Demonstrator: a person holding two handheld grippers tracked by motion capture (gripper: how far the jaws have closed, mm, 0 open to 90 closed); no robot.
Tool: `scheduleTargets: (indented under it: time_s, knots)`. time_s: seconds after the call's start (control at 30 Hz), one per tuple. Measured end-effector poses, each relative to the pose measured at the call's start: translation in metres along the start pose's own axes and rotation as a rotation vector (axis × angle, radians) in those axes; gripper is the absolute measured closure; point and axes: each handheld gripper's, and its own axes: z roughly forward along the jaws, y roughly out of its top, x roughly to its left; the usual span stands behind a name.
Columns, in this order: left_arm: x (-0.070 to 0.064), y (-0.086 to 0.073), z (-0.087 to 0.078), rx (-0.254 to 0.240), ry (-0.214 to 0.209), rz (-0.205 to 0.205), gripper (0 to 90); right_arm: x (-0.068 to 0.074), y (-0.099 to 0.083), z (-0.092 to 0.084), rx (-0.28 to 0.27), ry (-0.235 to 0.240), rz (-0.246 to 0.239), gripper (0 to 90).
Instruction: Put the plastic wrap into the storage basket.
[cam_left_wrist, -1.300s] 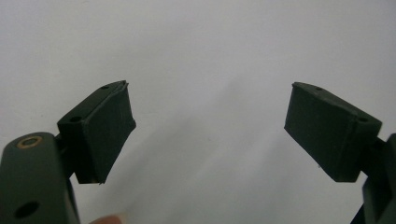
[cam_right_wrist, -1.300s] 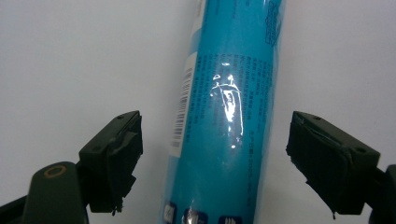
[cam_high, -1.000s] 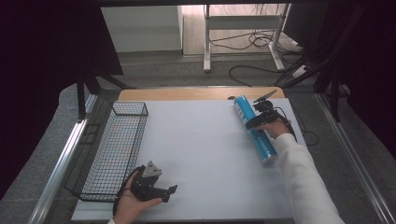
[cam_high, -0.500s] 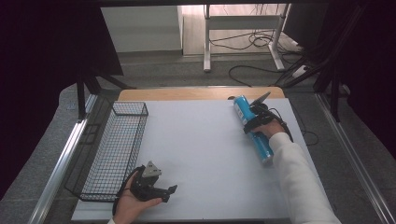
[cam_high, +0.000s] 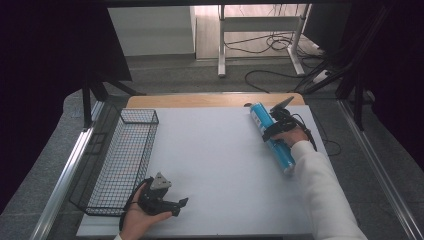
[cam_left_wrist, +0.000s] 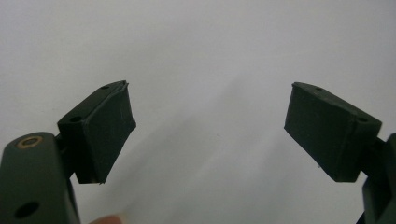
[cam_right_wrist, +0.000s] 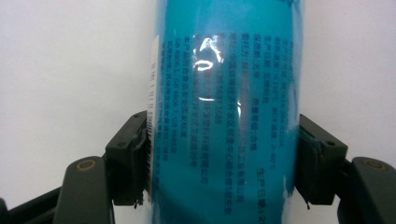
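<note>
A long blue cylindrical tube (cam_high: 282, 156) with printed text lies on the white board at the right, running from far left to near right. My right gripper (cam_high: 273, 131) reaches over its middle. In the right gripper view its jaws have just been closing and both pads now press the sides of the tube (cam_right_wrist: 224, 116). My left gripper (cam_high: 178, 205) rests low at the near left of the board. Its fingers (cam_left_wrist: 100, 130) stand wide apart with bare white surface between them.
A black wire basket (cam_high: 139, 111) stands along the left edge of the white board (cam_high: 215, 160). A strip of wooden tabletop (cam_high: 200, 100) shows beyond the board. Metal rails run down both sides, and cables and a table frame lie on the floor behind.
The right gripper's jaws have closed onto the blue tube. The left hand and its gripper have not moved.
</note>
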Motion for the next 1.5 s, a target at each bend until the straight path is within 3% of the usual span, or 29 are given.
scheduleTargets:
  time_s: [0.2, 0.4, 0.7, 0.8, 0.9, 1.17, 1.27, 1.5]
  knots:
    - [-0.001, 0.000, 0.000, -0.001, -0.001, 0.003, 15.3, 0.000, -0.004, -0.013, -0.017, 0.022, -0.012, 31.9]
    - [-0.002, 0.000, 0.000, -0.001, 0.000, 0.002, 15.3, 0.001, -0.009, -0.022, -0.040, 0.075, -0.021, 32.1]
    - [-0.001, 0.000, 0.001, 0.001, 0.000, -0.003, 15.3, 0.009, -0.013, -0.037, -0.112, 0.150, 0.014, 32.1]
    - [-0.001, 0.000, 0.001, 0.002, 0.000, -0.002, 15.3, 0.016, -0.019, -0.045, -0.139, 0.174, -0.015, 32.1]
    - [-0.001, 0.000, 0.001, 0.005, 0.000, 0.002, 15.3, 0.024, -0.024, -0.052, -0.175, 0.159, -0.044, 32.1]
    - [-0.002, 0.001, 0.001, 0.004, 0.001, 0.000, 15.3, 0.037, -0.032, -0.060, -0.148, 0.189, -0.085, 32.1]
    - [-0.001, 0.000, 0.002, 0.006, 0.002, -0.002, 15.3, 0.047, -0.038, -0.063, -0.140, 0.194, -0.132, 32.1]
    - [-0.002, 0.000, 0.002, 0.005, 0.003, -0.003, 15.3, 0.061, -0.044, -0.067, -0.147, 0.212, -0.181, 32.1]
